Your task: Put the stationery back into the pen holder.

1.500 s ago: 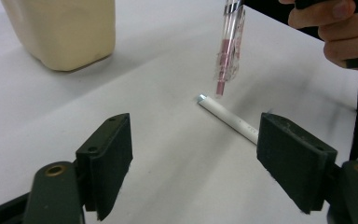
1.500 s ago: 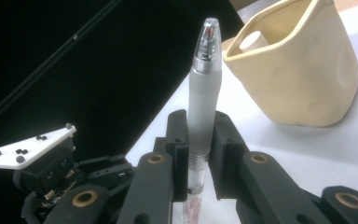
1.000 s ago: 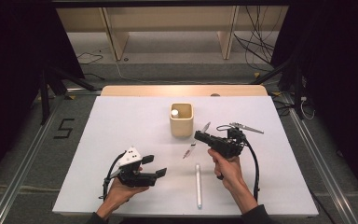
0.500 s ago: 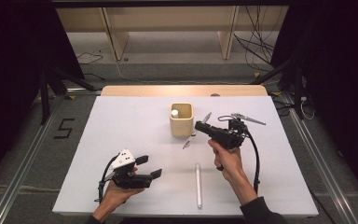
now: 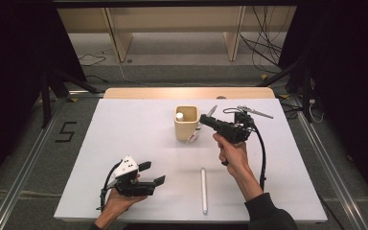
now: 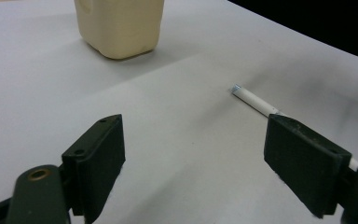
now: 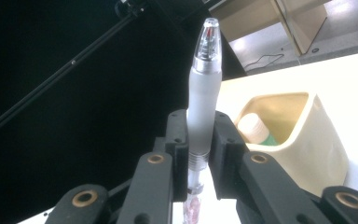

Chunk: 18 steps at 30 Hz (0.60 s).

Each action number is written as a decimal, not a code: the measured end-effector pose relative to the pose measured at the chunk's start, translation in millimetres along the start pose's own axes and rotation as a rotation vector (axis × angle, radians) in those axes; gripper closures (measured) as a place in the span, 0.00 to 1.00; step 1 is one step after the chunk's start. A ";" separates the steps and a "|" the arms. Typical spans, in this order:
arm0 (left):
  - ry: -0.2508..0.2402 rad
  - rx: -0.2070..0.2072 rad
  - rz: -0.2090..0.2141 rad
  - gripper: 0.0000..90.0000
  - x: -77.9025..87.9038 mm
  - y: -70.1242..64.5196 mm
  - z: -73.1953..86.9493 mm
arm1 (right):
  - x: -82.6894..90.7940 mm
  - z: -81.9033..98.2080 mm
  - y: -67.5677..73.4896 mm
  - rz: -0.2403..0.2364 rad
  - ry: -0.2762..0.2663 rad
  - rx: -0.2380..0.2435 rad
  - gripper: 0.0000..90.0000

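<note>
White table (image 5: 124, 143) — cup (image 5: 186, 128), pen (image 5: 203, 189)

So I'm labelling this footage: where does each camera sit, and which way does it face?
High view: above the table's near edge, looking forward and down; both forearms, left gripper, right gripper.
Left gripper view: low over the table, looking along open fingers.
Right gripper view: looking along fingers clamping a pen.
All three share the cream cup; the white pen shows in two.

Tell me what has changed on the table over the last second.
The right gripper, shut on a frosted clear pen, carried it up and away toward the cream square pen holder. The left gripper jaws have just been opening, nothing between them. The white pen on the white table and the holder stayed put.
</note>
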<state>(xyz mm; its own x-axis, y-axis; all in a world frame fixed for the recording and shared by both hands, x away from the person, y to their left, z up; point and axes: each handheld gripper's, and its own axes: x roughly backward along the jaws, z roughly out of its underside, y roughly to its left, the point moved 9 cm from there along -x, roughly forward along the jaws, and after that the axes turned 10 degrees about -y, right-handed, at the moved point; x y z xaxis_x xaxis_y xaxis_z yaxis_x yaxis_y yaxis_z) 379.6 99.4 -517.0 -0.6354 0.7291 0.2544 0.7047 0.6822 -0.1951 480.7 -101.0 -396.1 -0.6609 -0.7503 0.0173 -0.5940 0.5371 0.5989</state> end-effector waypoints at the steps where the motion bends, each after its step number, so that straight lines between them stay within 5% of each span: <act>1: -0.003 -0.001 -0.001 0.22 0.1 0.0 -0.1 | -0.7 -1.6 -0.1 0.002 -0.002 0.000 0.89; 18: 0.001 -0.022 -0.002 0.22 3.0 -0.2 3.7 | -21.1 -21.1 -4.3 0.034 -0.002 0.017 0.89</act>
<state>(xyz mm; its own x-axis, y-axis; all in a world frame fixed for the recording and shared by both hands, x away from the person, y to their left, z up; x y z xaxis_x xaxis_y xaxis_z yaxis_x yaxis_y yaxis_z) 376.4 101.6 -519.6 -0.6364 0.7279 0.2553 0.7102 0.6821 -0.1741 506.9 -95.7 -382.2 -0.6821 -0.7304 0.0357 -0.5788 0.5690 0.5841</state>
